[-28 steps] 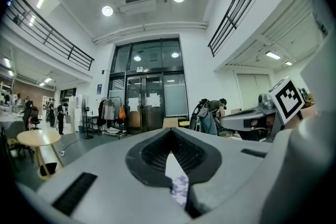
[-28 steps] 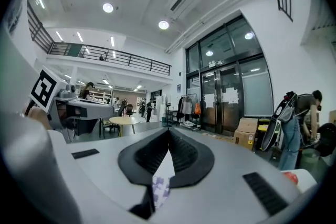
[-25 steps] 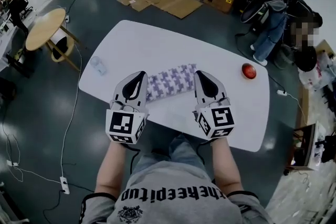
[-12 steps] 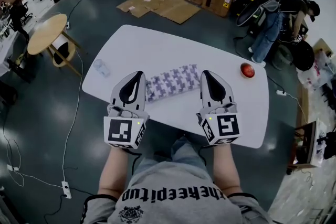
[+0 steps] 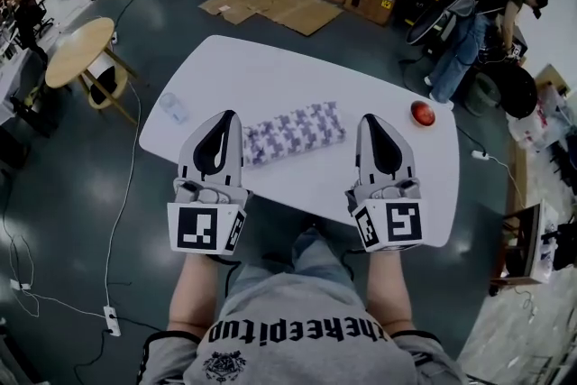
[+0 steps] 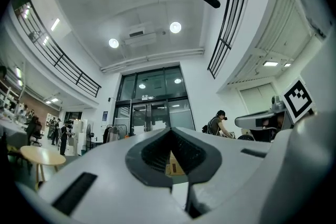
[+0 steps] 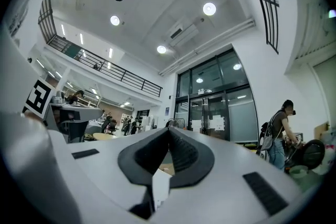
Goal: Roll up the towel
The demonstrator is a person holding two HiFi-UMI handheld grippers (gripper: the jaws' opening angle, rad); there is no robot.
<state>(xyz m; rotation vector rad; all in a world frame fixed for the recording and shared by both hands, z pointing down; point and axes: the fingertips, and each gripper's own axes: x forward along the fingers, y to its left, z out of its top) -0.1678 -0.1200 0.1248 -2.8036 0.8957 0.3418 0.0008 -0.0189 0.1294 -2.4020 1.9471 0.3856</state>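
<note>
Purple-checked towel, rolled, on white surface between the grippers. Left gripper and right gripper, fingers clenched empty, have risen off it and parted; rolling judged complete.

A dark grey glossy floor is spreading around the white rounded tabletop, with a round pale wooden side table standing beyond its left edge and flattened brown cardboard sheets lying beyond its far edge. Overhead, round ceiling lamps are glowing in a high white ceiling, while a black-railed balcony is running toward tall glass doors.
</note>
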